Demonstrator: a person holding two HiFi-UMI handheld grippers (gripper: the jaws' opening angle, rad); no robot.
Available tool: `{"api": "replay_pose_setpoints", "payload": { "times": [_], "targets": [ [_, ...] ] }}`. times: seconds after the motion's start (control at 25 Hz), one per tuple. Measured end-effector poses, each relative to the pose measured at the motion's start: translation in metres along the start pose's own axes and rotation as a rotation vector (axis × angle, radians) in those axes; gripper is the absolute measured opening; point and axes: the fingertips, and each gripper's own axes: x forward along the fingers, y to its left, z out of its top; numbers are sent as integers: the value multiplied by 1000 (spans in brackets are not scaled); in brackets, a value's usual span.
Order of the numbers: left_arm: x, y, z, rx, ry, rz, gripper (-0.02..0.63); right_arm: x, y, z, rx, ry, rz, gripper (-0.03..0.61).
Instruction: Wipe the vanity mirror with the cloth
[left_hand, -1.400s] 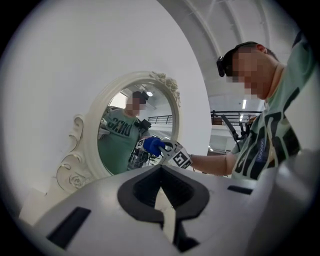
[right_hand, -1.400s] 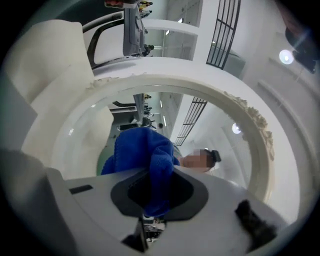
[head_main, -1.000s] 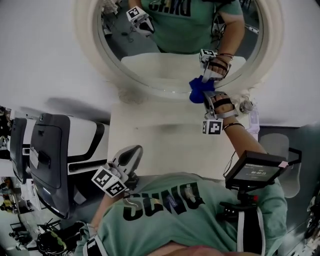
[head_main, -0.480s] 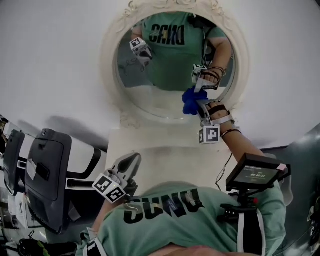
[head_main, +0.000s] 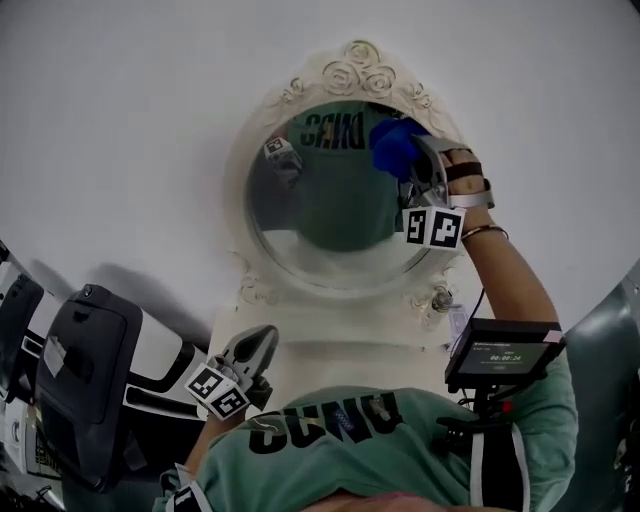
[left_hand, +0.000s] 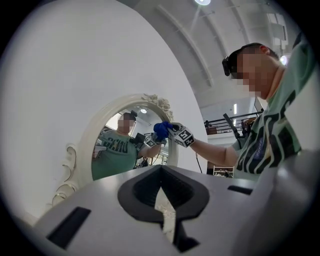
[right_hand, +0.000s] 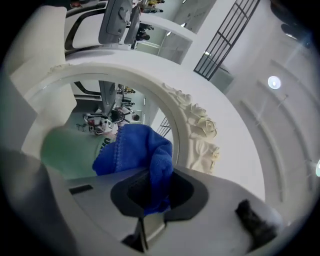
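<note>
The left hand-held gripper (head_main: 258, 345) hangs at 7 o'clock of the mirror, jaws closed on nothing, well apart from the glass; the oval vanity mirror in its cream carved frame (head_main: 250, 190) stands upright on the white worktop (head_main: 330, 345), long axis vertical, rose crest at 12 o'clock, glass facing the person; the right hand-held gripper (head_main: 412, 165) clenches the bunched blue microfibre cloth (head_main: 393, 145), seemingly against the glass at 1 o'clock; wiping looks under way; the next stroke likely calls for sweeping across the unwiped pane with steady pressure.
</note>
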Motion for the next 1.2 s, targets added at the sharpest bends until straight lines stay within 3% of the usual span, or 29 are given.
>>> {"api": "replay_pose_setpoints", "payload": {
  "times": [0.36,0.6,0.92,1.2],
  "targets": [
    [-3,4,5,5,3,6,9,6,-16,-2,13,43,-44,49],
    [0,-1,0,1,26,-2,9,0,6,-7,63,41,-36,48],
    [2,-6,-25,-46,94,8,9,-49,121,-19,66,40,115,48],
    [-3,-5,-62,-106,198,35,9,-105,255,-15,121,35,290,48]
  ]
}}
